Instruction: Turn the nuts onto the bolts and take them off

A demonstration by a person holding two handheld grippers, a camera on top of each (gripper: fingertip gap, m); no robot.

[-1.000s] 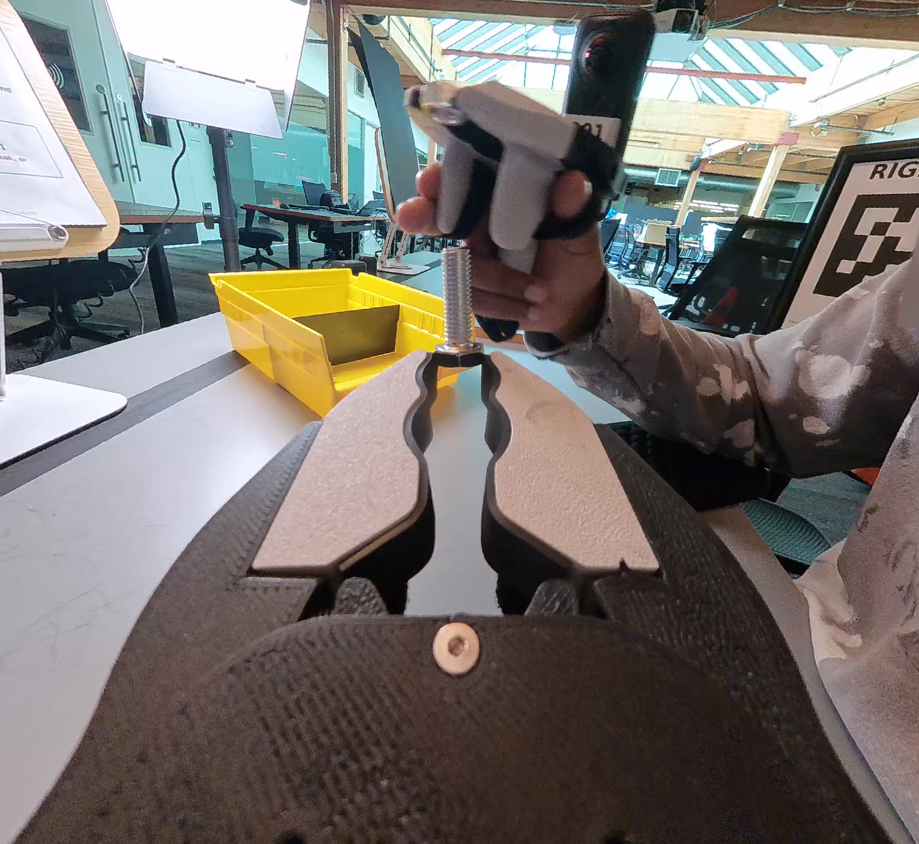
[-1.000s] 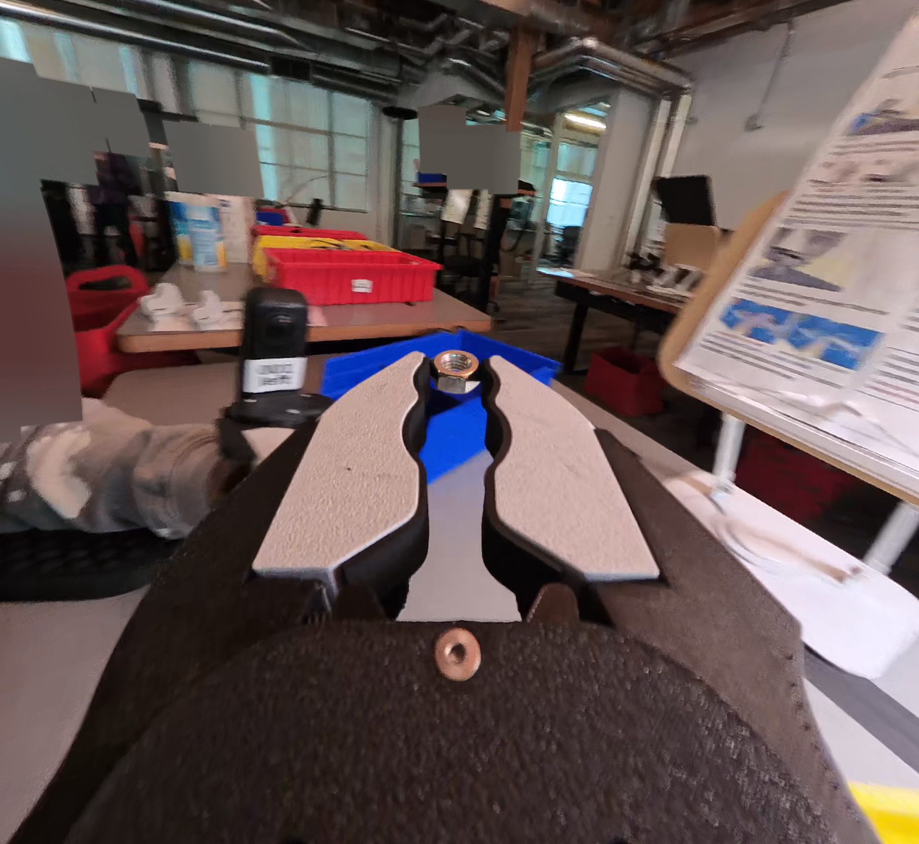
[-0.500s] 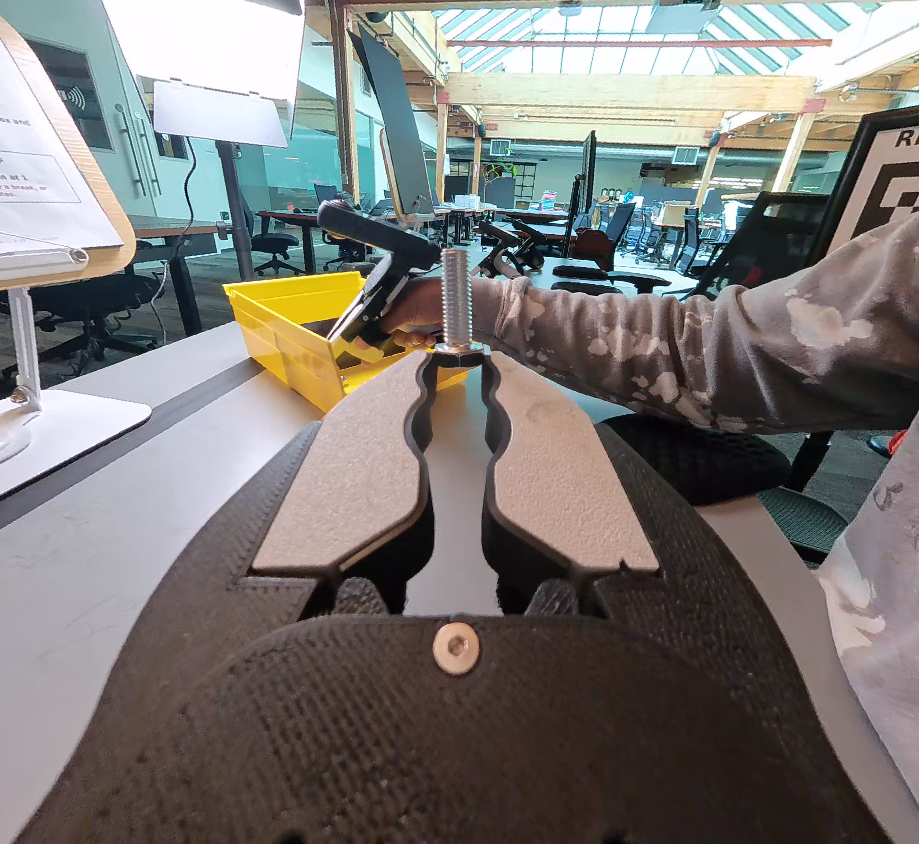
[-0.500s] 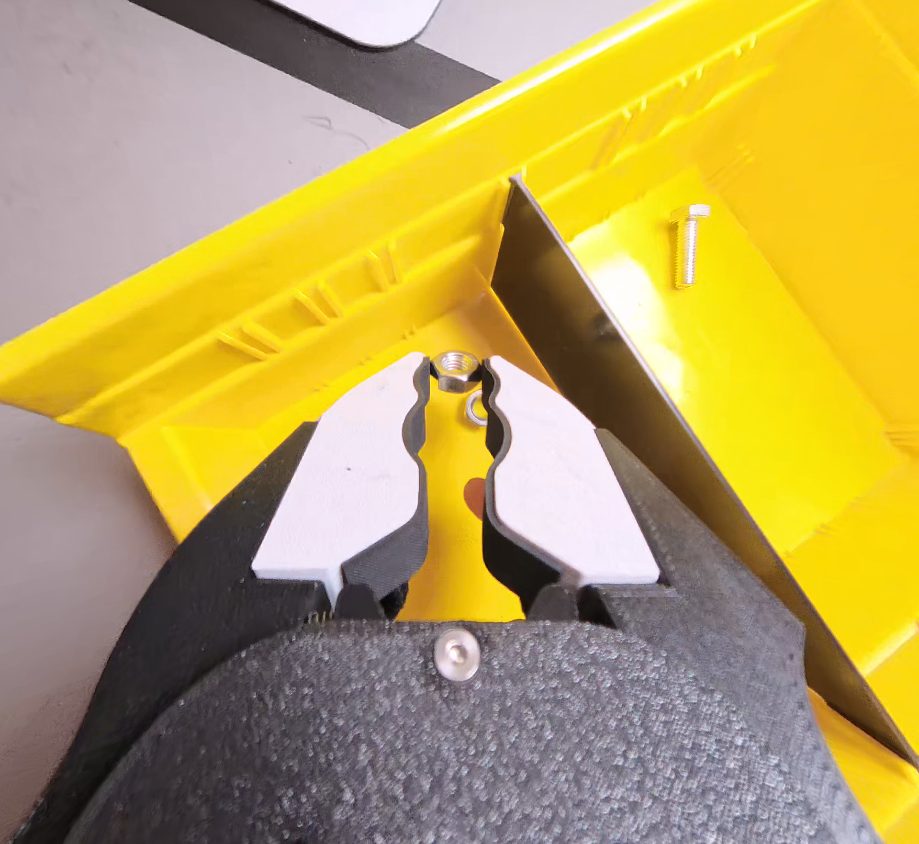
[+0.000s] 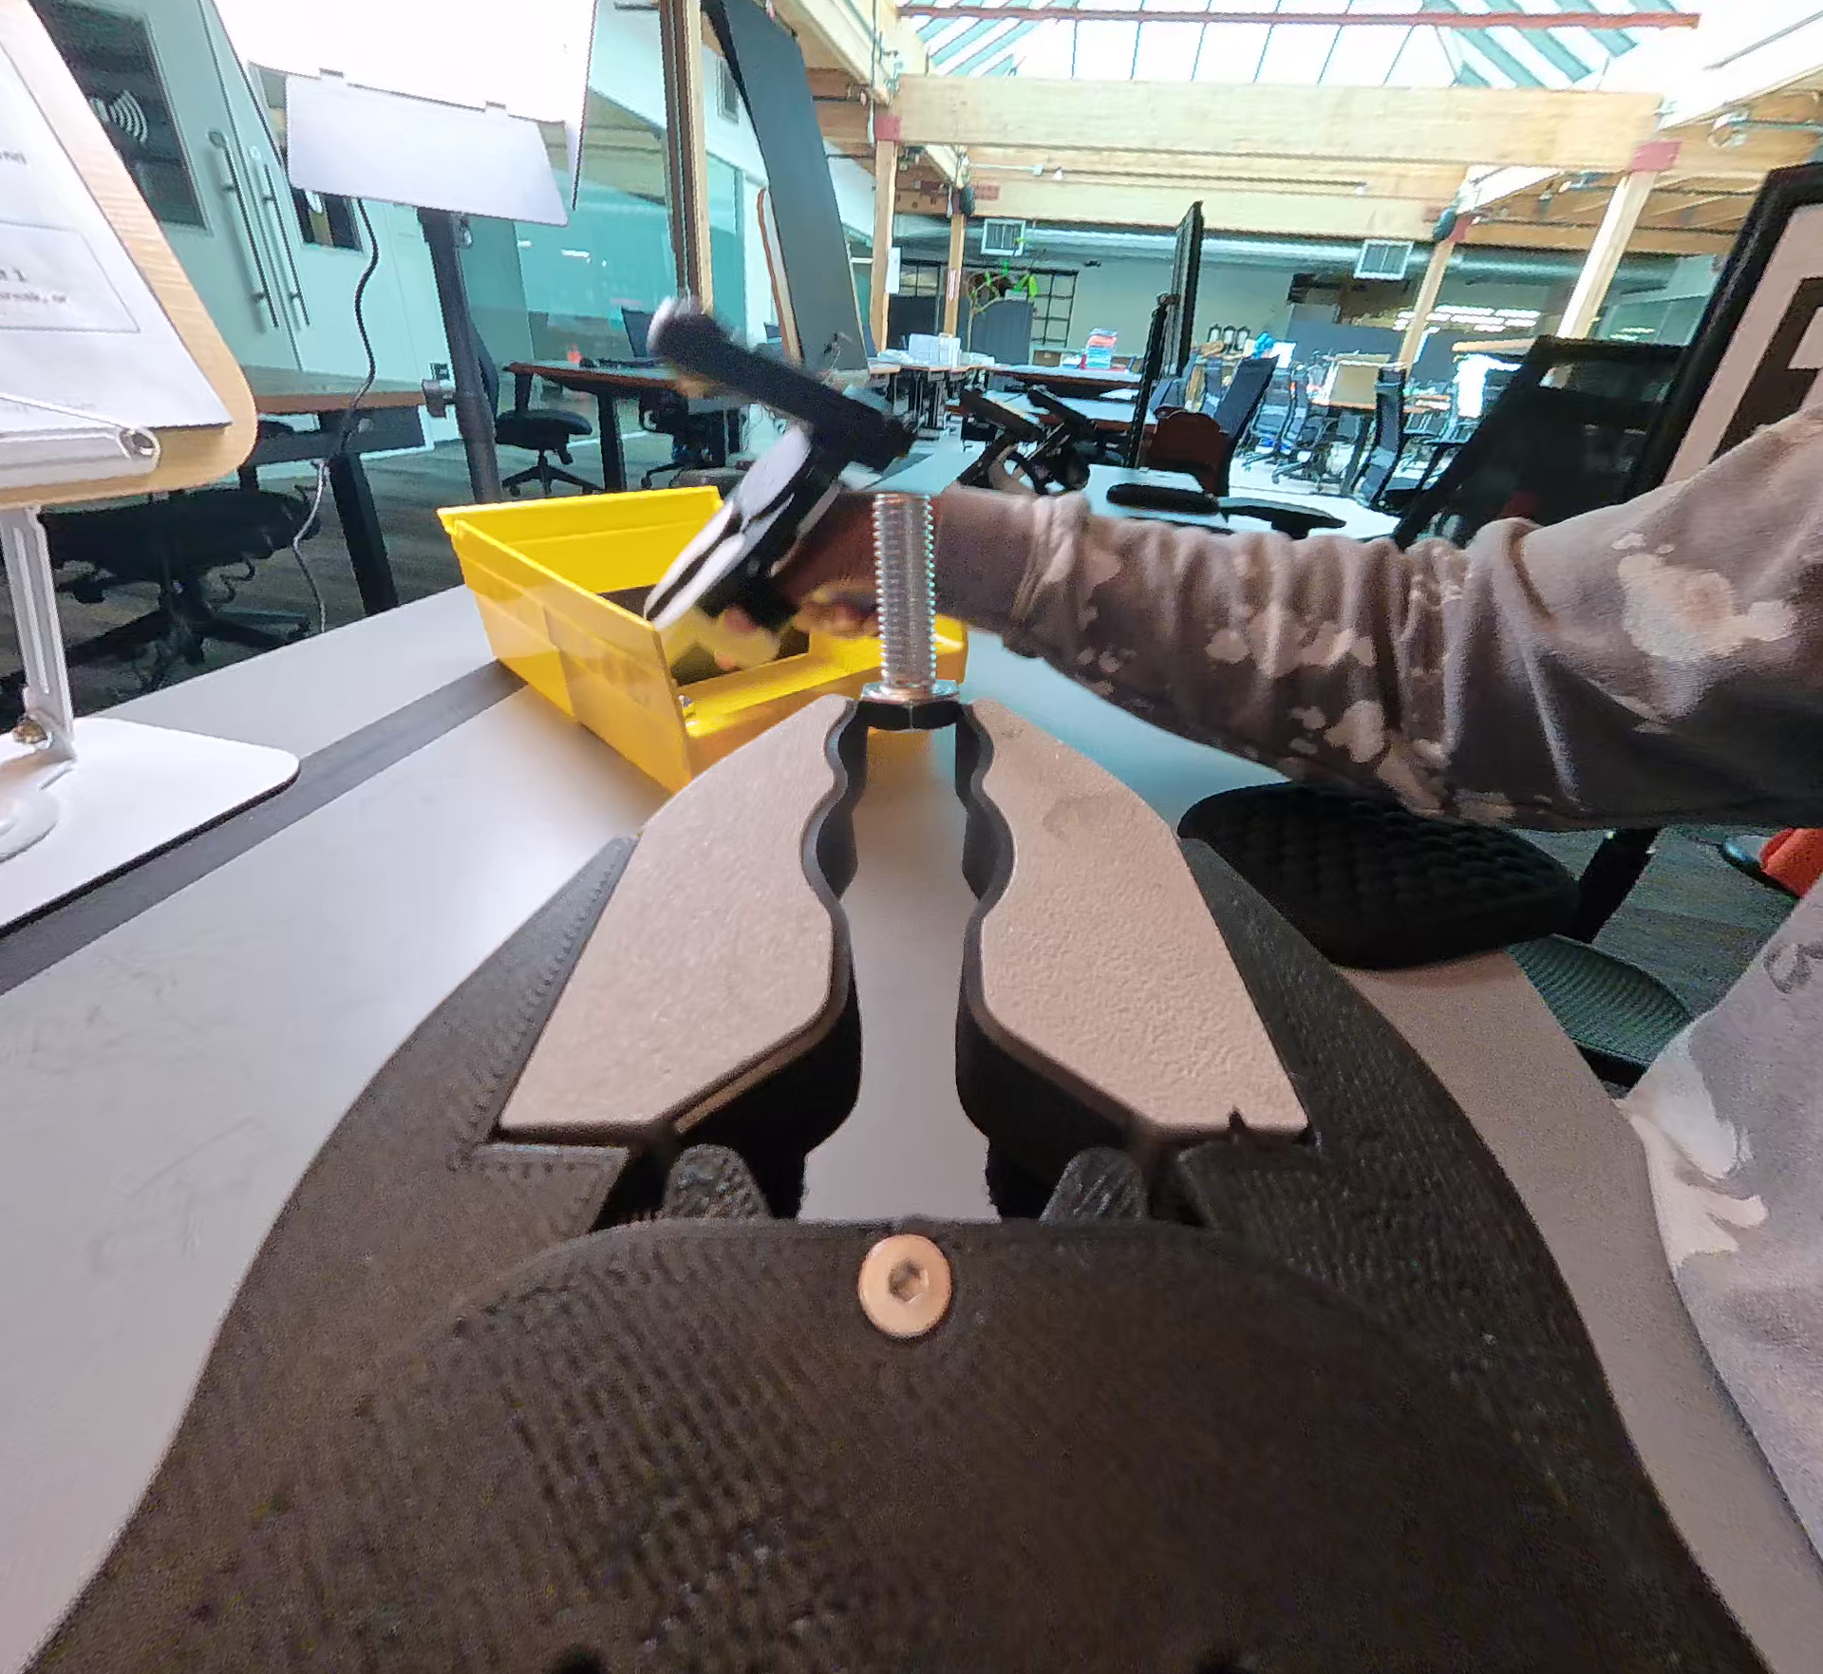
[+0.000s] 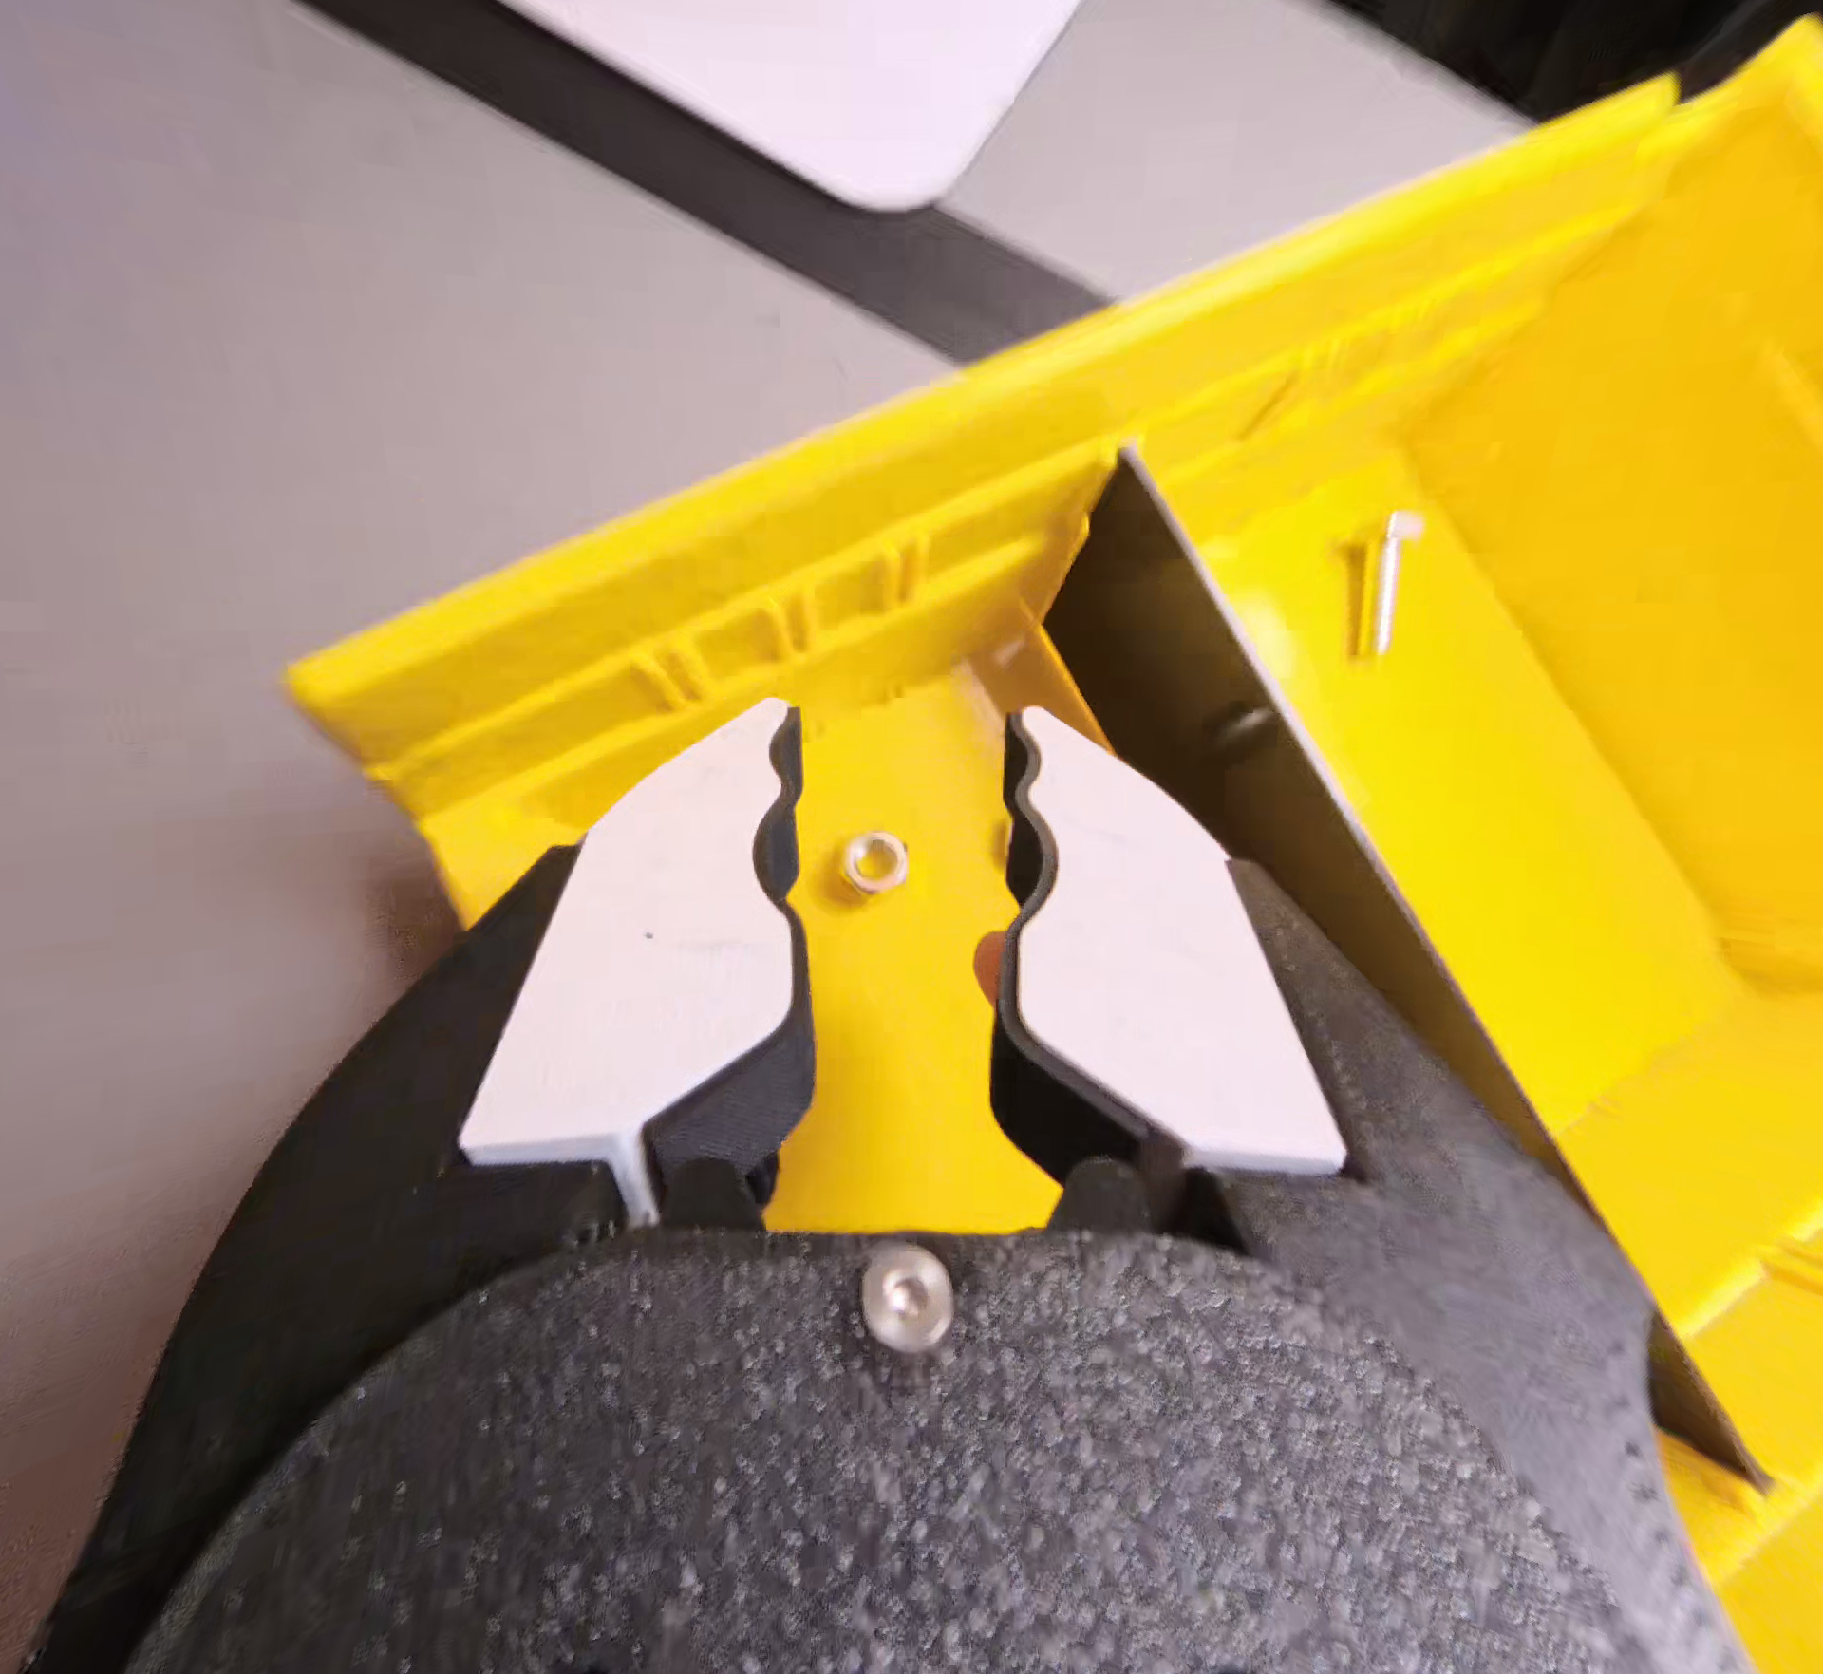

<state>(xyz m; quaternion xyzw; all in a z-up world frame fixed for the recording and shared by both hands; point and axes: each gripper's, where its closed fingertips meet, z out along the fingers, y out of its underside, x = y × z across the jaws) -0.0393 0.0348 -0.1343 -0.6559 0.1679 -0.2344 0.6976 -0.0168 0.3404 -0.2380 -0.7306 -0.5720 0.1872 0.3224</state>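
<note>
Grey table (image 5: pixel 247 985), two bolts (image 5: pixel 905 586) (image 6: pixel 1384 579), one nut (image 6: pixel 875 864)

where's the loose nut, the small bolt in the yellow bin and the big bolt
loose nut (image 6: pixel 874 867), right wrist view, its ring
small bolt (image 6: pixel 1384 583), right wrist view, mid shank
big bolt (image 5: pixel 906 583), left wrist view, threaded shank

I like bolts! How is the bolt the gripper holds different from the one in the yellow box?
The held bolt stands upright, threads up, its head pinched by the shut left gripper. The loose bolt lies flat on the floor of the yellow bin, untouched, in the section beyond the dark divider. Both are silver, and neither has a nut on it.
</note>
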